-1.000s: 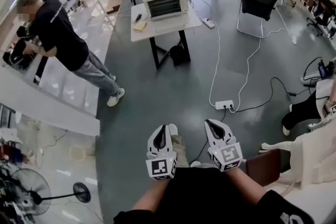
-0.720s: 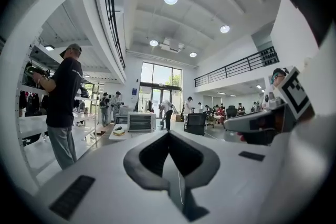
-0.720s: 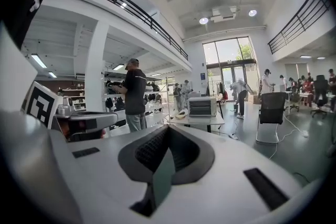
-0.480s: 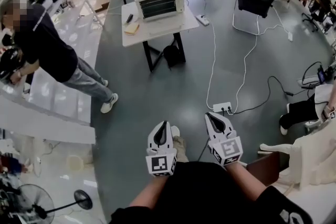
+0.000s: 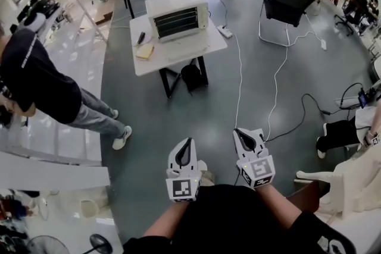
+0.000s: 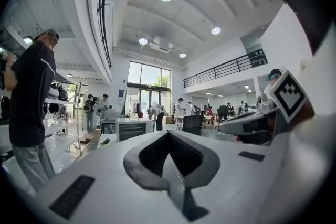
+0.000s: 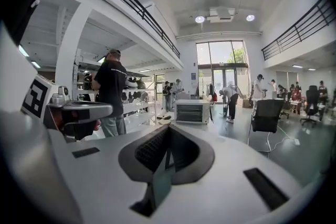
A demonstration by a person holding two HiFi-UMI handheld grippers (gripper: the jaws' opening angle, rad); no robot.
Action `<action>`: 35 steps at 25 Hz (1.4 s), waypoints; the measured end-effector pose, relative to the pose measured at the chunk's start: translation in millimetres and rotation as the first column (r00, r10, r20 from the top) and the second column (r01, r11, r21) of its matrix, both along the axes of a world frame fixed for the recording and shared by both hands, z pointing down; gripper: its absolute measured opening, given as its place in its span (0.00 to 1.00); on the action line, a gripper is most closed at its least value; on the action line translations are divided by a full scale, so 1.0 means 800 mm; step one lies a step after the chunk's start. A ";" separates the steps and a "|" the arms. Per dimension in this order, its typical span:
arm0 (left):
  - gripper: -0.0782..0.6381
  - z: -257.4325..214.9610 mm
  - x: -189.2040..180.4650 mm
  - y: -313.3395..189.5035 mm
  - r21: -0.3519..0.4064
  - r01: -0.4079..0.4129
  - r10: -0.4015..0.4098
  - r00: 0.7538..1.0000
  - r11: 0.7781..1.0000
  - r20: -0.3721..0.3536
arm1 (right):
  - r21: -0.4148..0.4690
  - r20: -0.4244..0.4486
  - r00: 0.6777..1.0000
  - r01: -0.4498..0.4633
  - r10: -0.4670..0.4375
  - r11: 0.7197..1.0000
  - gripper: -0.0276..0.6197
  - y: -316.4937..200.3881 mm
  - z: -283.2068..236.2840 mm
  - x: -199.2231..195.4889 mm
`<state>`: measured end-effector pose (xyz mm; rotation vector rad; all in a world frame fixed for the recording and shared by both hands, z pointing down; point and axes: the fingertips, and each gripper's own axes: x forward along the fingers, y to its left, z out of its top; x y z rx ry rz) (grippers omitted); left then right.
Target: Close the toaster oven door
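Though the left gripper point(image 5: 187, 144) and right gripper point(image 5: 241, 134) are closed together on nothing, the door of the distant toaster oven point(image 5: 177, 13) likely swings light and stiff, best pushed near its handle.

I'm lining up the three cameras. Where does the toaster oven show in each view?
Head view: toaster oven near the top, left of centre.
Left gripper view: toaster oven, small, left of centre.
Right gripper view: toaster oven, small, just right of centre.
Shared landmark: black chair, right of it in every view.
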<state>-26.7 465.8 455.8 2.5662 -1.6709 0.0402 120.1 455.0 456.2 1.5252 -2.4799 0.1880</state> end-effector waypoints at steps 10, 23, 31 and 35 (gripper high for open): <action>0.13 0.018 -0.063 -0.113 -0.060 -0.018 0.013 0.996 0.998 -0.085 | -0.023 -0.058 0.996 -0.067 0.065 0.997 0.08 -0.110 0.007 -0.031; 0.13 0.044 -0.114 -0.174 -0.056 -0.003 -0.002 0.997 0.998 -0.076 | -0.072 -0.058 0.998 -0.031 0.027 0.997 0.08 -0.169 0.043 -0.095; 0.13 0.051 -0.124 -0.226 -0.047 0.073 -0.075 0.996 0.996 -0.054 | -0.048 -0.021 0.997 0.068 -0.069 0.997 0.08 -0.243 0.049 -0.122; 0.13 0.060 -0.109 -0.287 -0.057 0.092 -0.094 0.995 0.994 -0.038 | -0.048 0.007 0.997 0.081 -0.080 0.996 0.07 -0.313 0.053 -0.108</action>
